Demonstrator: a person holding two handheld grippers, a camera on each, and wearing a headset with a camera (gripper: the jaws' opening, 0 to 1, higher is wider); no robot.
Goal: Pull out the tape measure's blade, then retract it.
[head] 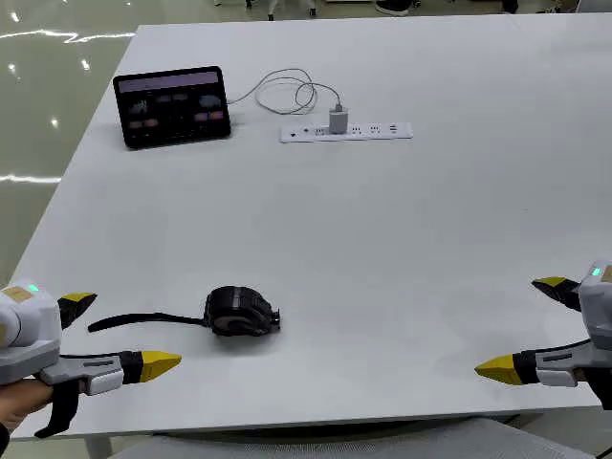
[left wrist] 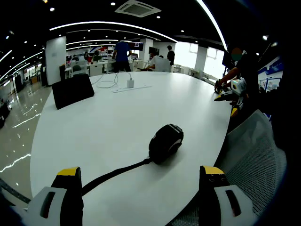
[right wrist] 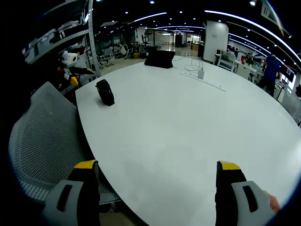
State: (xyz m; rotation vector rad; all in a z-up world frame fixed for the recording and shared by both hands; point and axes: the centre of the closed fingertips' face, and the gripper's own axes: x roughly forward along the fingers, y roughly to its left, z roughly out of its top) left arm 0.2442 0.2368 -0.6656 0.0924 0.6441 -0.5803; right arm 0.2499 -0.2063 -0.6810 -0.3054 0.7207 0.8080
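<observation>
Left hand-held gripper: jaws apart, empty, just beside strap. Tape measure: loose on counter near front edge. Right hand-held gripper: jaws apart, empty, well away. Likely risk: unclamped tape measure sliding off edge under blade pull; whip on retraction.

Nothing really readable here, tbh. The dark rectangular tablet propped on the white tabletop has a lit screen with pinkish tiles, but it's too blurry to make out. The marks on the white plastic power strip are too tiny to read, and any label on the black round tape measure is illegible.
</observation>
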